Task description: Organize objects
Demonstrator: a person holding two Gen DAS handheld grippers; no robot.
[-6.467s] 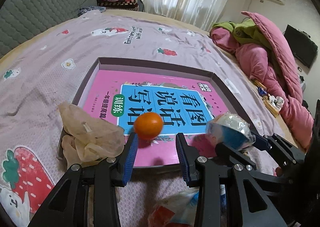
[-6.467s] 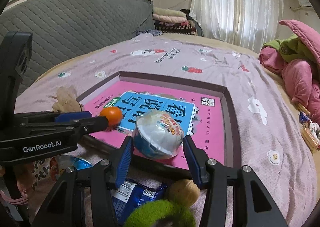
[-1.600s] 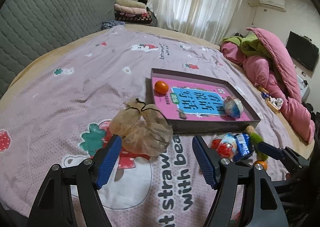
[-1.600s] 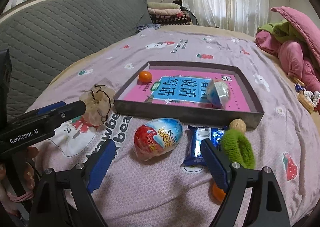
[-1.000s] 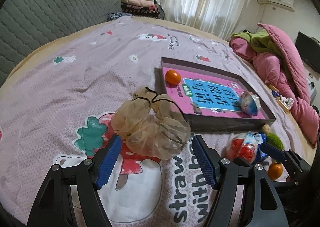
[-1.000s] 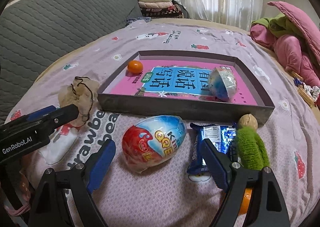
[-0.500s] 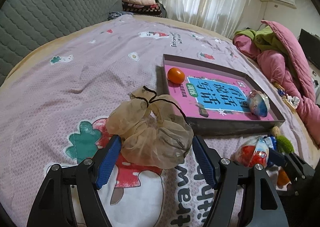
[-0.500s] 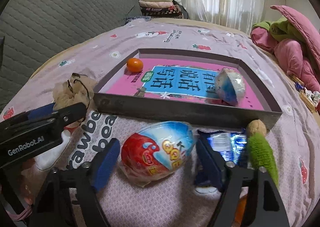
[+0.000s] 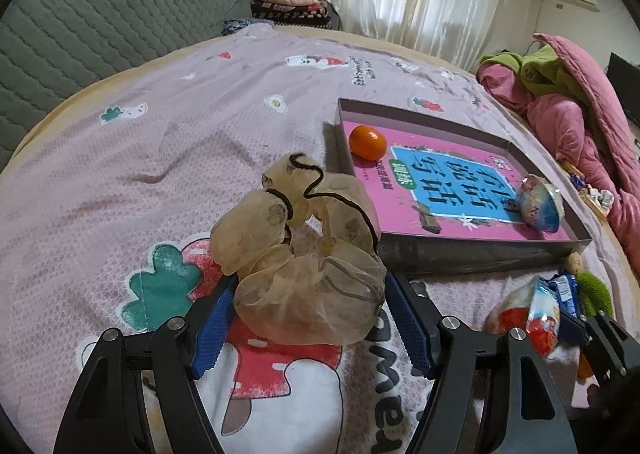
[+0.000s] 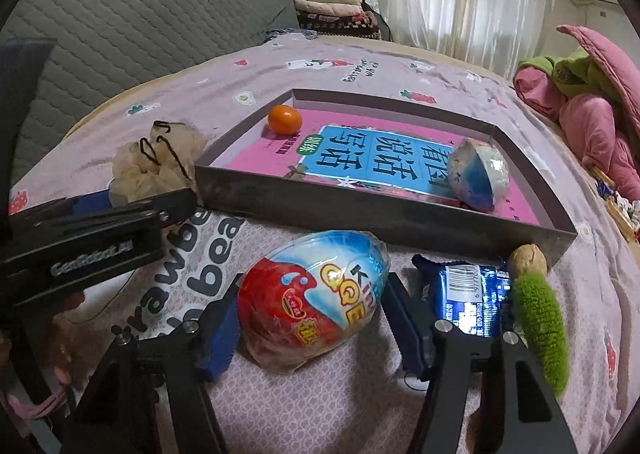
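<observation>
A beige mesh drawstring bag [image 9: 304, 274] lies on the pink bedspread, just left of the grey tray [image 9: 480, 254]. My left gripper [image 9: 308, 330] is open, and its blue pads [image 9: 212, 334] flank the bag's near end. A red and blue wrapped toy egg [image 10: 316, 294] lies in front of the tray [image 10: 360, 213]. It sits between the fingers of my right gripper [image 10: 312, 334], whose jaws are closing around it. Inside the tray, on a pink book, are a tangerine [image 10: 285, 118] and a blue and white half egg [image 10: 478, 173].
Right of the egg lie a blue snack packet [image 10: 468, 302], a walnut [image 10: 528, 258] and a green knitted piece [image 10: 540, 326]. The left gripper's body [image 10: 100, 230] reaches in from the left. Pink and green bedding [image 9: 568, 105] is piled at the far right.
My left gripper has come forward, so the mesh bag now lies between its pads. The right gripper's jaws have narrowed around the toy egg.
</observation>
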